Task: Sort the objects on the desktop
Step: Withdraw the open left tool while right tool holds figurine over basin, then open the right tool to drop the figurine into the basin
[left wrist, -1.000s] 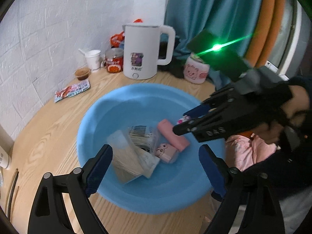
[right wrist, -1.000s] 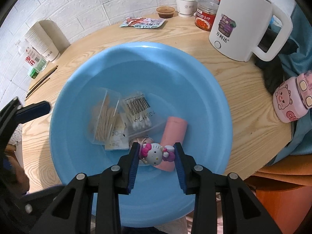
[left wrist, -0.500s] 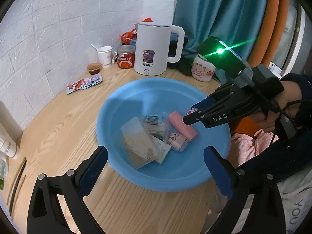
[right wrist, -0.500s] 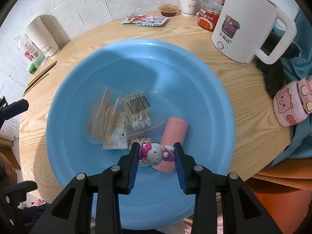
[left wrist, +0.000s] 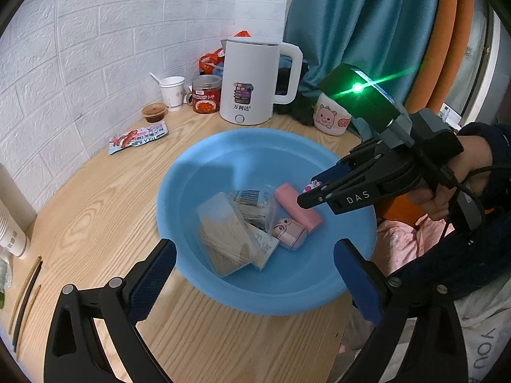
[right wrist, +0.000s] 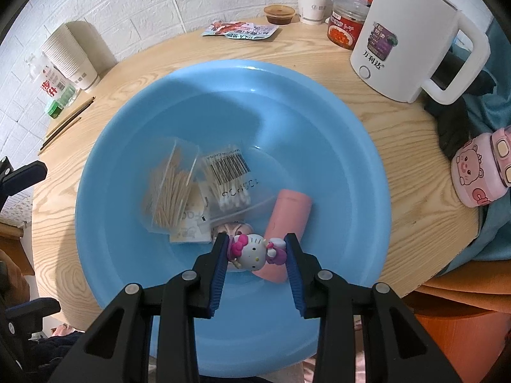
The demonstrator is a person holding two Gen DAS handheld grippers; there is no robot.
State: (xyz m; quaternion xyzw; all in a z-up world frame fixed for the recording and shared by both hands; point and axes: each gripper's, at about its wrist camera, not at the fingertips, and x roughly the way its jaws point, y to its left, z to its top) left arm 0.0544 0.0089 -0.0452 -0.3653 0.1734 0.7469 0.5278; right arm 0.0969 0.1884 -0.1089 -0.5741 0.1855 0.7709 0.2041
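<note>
A blue basin point(right wrist: 319, 121) point(left wrist: 223, 159) sits on the round wooden table. In it lie a clear box of toothpicks point(right wrist: 169, 188) point(left wrist: 223, 236), a bag of cotton swabs point(right wrist: 226, 178), a pink cylinder point(right wrist: 289, 210) point(left wrist: 297, 207) and a small pink gadget point(left wrist: 287, 231). My right gripper point(right wrist: 257, 250) point(left wrist: 311, 191) is shut on a white cat figurine with a pink bow point(right wrist: 252, 250), held above the basin's near side. My left gripper point(left wrist: 255, 271) stands wide open with nothing between its fingers, over the basin's near rim.
At the back stand a white kettle point(right wrist: 402, 41) point(left wrist: 252, 83), a red-labelled jar point(right wrist: 346, 22), a paper cup point(right wrist: 311, 3), a sauce cup point(right wrist: 279, 12) and a snack packet point(right wrist: 239, 30). A pink piggy bottle point(right wrist: 479, 172) sits right. Stacked paper cups point(right wrist: 68, 57) and chopsticks point(right wrist: 67, 124) lie left.
The left gripper has pulled back from over the basin toward its near rim and opened a little wider. The right gripper still holds the figurine in the same place.
</note>
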